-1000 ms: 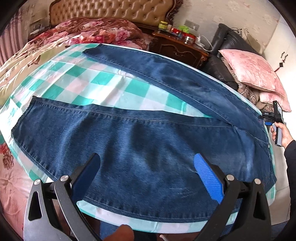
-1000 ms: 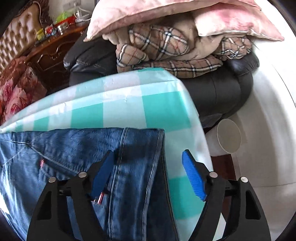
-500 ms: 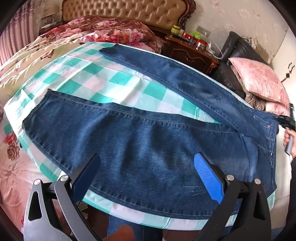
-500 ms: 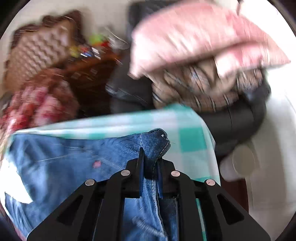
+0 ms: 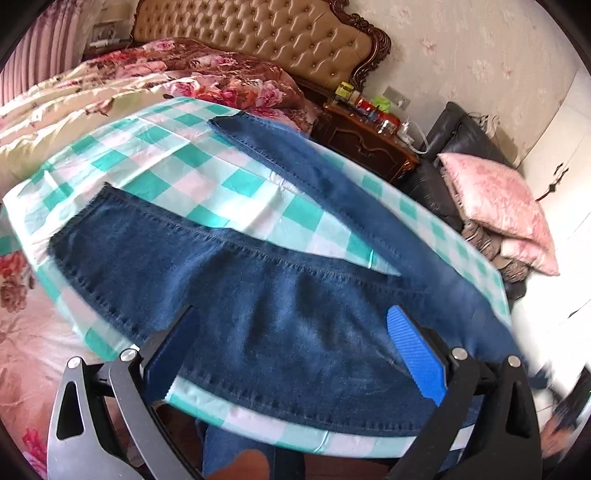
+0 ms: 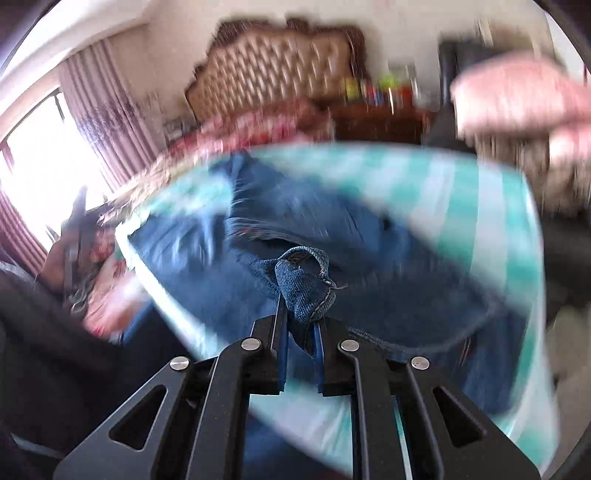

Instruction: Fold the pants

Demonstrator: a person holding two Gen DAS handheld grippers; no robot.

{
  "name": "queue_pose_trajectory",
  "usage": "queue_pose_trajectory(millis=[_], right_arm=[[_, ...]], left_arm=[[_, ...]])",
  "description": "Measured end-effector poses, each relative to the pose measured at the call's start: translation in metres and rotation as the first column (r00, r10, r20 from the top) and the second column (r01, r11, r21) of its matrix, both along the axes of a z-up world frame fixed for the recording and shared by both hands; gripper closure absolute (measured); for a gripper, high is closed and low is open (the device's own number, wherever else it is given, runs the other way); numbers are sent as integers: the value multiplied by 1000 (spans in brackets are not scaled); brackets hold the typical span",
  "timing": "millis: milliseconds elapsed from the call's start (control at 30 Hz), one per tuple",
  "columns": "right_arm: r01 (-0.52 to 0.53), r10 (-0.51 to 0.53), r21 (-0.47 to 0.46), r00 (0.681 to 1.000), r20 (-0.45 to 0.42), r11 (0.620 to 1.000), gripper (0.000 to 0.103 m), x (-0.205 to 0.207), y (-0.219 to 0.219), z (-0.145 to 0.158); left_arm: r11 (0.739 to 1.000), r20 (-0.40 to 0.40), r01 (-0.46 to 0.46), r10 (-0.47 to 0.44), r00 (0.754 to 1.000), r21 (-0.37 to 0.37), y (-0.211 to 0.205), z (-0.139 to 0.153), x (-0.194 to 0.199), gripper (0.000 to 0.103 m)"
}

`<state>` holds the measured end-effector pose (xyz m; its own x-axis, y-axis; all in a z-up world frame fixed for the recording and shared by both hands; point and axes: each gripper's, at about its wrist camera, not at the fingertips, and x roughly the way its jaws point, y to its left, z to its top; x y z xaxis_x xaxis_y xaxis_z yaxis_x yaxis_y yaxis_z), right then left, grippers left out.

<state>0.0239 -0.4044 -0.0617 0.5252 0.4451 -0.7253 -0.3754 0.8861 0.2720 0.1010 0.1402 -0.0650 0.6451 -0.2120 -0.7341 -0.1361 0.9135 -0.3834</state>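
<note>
Now, the risk first.
Risk of slip: the right gripper point(image 6: 300, 328) has only a small bunched corner of the dark blue denim pants point(image 6: 306, 291) between its jaws; I judge a quick pull could tug that corner free, since most of the cloth's weight lies beyond the jaws.
Risk of drag: the pants lie on a teal-and-white checked cloth point(image 5: 177, 162) over the worktop; pulling the denim may shift or ruck that cloth.
Risk of crooked fold: the two legs lie spread apart ahead of the left jaws, so one leg carried over could land askew.
Right jaws: together, clamped on the denim corner, which sticks up just ahead of the pads.
Left jaws: the left gripper point(image 5: 295, 350) stands wide apart above the near leg, with nothing pinched; whether the tips touch the denim I cannot tell.
Pants, place: spread flat ahead of and below the left jaws; the far leg runs away from them toward the brown tufted headboard point(image 5: 258, 33).
Blur: the right view is smeared, so little beyond the jaws is sure.
Count: one pair of pants, two legs, two grippers, one checked cloth, one pink satin pillow point(image 5: 495, 195) seen whole, beyond the right-hand jaw.
</note>
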Motion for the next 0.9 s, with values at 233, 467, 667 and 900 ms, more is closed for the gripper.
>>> queue_pose_trajectory(millis=[233,467,667,900], right_arm=[[105,-100,54,992,-82,993,90,4,-22,-31],[168,-161,105,985,-68,980,90,31,-47,-19],[184,-177,104,982,-73,977,90,46,-55,-17],[185,-181,89,982,-53,979,90,61,-64,-5]], left_arm=[[960,-36,83,-96,995,-266,30,-40,102,16],[889,-72,29,-70,995,-458,59,-82,242,51],[850,-236,-119,-6,972,-513,73,-130,307,69],[853,-344,-138,-52,938,-504,53,-152,331,78]])
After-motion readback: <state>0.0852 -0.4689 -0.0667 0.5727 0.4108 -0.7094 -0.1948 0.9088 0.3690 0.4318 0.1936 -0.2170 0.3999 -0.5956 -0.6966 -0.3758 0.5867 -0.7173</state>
